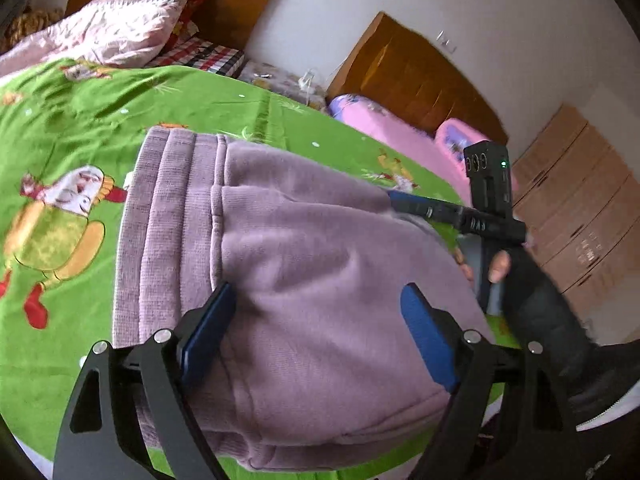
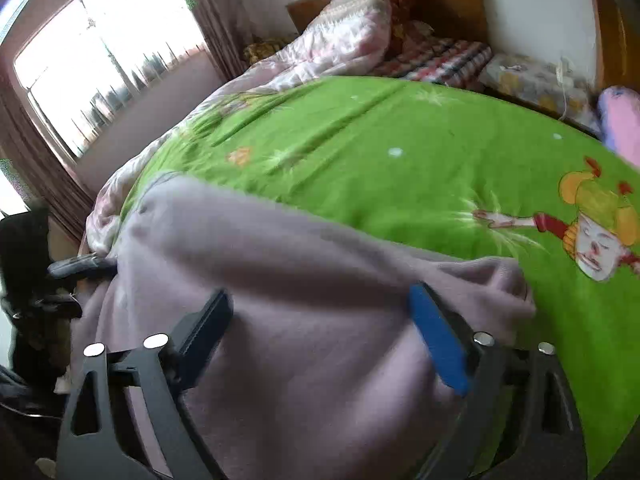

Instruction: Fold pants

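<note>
We've got the lilac pants (image 1: 304, 264) folded into a bundle on the green quilt (image 1: 80, 112), filling the centre and bottom of both views. Our left gripper (image 1: 318, 300) hovers with fingers spread wide, holding nothing; our right gripper (image 2: 320, 306) is spread over the cloth too. Best to press flat and square the edges. Rumpled pink bedding (image 2: 344, 28) sits upper centre, well apart.
</note>
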The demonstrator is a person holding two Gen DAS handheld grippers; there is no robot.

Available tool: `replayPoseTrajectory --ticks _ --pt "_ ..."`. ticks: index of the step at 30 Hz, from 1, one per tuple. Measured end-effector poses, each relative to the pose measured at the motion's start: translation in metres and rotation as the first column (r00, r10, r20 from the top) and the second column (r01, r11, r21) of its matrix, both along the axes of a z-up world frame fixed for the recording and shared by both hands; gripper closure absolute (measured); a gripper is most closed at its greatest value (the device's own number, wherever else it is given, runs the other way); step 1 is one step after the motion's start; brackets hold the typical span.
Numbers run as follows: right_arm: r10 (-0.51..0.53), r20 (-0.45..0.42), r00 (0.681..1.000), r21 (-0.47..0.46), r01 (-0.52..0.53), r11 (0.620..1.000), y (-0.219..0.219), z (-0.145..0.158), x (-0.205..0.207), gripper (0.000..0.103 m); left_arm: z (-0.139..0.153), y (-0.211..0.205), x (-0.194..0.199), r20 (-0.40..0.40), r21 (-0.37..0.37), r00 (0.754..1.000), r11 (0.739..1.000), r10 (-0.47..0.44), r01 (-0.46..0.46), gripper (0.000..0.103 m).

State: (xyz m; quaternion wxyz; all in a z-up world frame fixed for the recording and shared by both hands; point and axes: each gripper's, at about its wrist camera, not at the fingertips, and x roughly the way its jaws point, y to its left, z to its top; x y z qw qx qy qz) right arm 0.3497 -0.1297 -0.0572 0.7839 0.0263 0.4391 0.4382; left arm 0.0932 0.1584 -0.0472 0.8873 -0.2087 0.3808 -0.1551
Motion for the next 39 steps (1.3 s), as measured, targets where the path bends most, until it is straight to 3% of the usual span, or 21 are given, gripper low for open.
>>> replayPoseTrajectory --ticks 4,7,10,12,13,15,17,21,24,25,27,30,34,37,39 --pt "-0.097 0.010 0.995 0.019 0.097 0.995 -0.005 0.027 -0.004 0.016 0.005 -0.001 0.001 0.002 -0.008 1.000 1.000 -0.019 0.019 0.019" --pt "0.016 0.016 1.000 0.084 -0.017 0.996 0.012 0.041 -0.031 0.013 0.003 -0.001 0.002 0.010 -0.006 0.999 0.999 -0.032 0.032 0.019" --pt "0.084 0.035 0.996 -0.043 -0.082 0.996 0.036 0.028 -0.042 0.013 0.004 0.000 -0.002 0.019 -0.009 0.999 0.999 -0.046 0.046 0.019" --pt "0.023 0.008 1.000 -0.137 -0.022 0.990 0.032 0.006 -0.030 0.014 0.004 0.001 -0.005 0.030 -0.008 0.998 0.998 -0.055 0.055 0.019" --pt "-0.002 -0.008 1.000 -0.075 0.001 0.997 0.021 0.001 -0.029 0.016 0.004 0.002 -0.004 0.032 -0.007 0.998 0.998 -0.056 0.056 0.019" --pt "-0.090 -0.007 0.996 -0.043 0.089 0.995 0.006 0.014 -0.035 0.015 0.004 0.002 -0.004 0.027 0.001 0.998 0.999 -0.052 0.052 0.019" --pt "-0.114 0.083 0.990 -0.044 0.118 0.992 0.000 0.036 -0.055 0.015 0.004 0.002 -0.003 0.023 0.007 0.999 0.999 -0.049 0.049 0.019" --pt "0.054 0.139 0.989 -0.015 -0.053 0.998 0.011 0.056 -0.117 0.013 0.005 -0.002 0.000 0.012 0.032 0.999 0.999 -0.044 0.044 0.018" --pt "0.164 0.141 0.976 -0.172 -0.139 0.975 0.015 0.032 -0.156 0.013 0.005 -0.005 0.001 0.006 0.053 0.999 0.998 -0.034 0.034 0.018" --pt "0.154 0.158 0.975 -0.255 -0.111 0.961 0.013 0.017 -0.162 0.013 0.006 -0.007 0.001 0.010 0.064 0.999 0.997 -0.032 0.031 0.018" --pt "0.105 0.167 0.980 -0.237 -0.063 0.970 -0.001 0.017 -0.165 0.013 0.006 -0.011 0.000 0.013 0.091 1.000 0.995 -0.027 0.025 0.018" --pt "-0.058 0.235 0.970 -0.245 0.117 0.963 -0.020 0.041 -0.168 0.011 0.006 -0.019 0.001 0.015 0.154 1.000 0.988 -0.020 0.018 0.018" --pt "0.006 0.282 0.959 -0.164 0.042 0.986 -0.016 0.064 -0.199 0.009 0.005 -0.030 0.000 0.031 0.237 0.999 0.971 -0.015 0.007 0.015" --pt "0.059 0.288 0.956 -0.260 0.019 0.965 0.008 0.048 -0.214 0.009 0.002 -0.040 0.000 0.045 0.316 0.999 0.949 -0.025 0.010 0.011" --pt "0.041 0.257 0.965 -0.302 0.041 0.952 0.010 0.030 -0.219 0.009 -0.001 -0.046 0.000 0.056 0.357 0.998 0.934 -0.036 0.014 0.006"
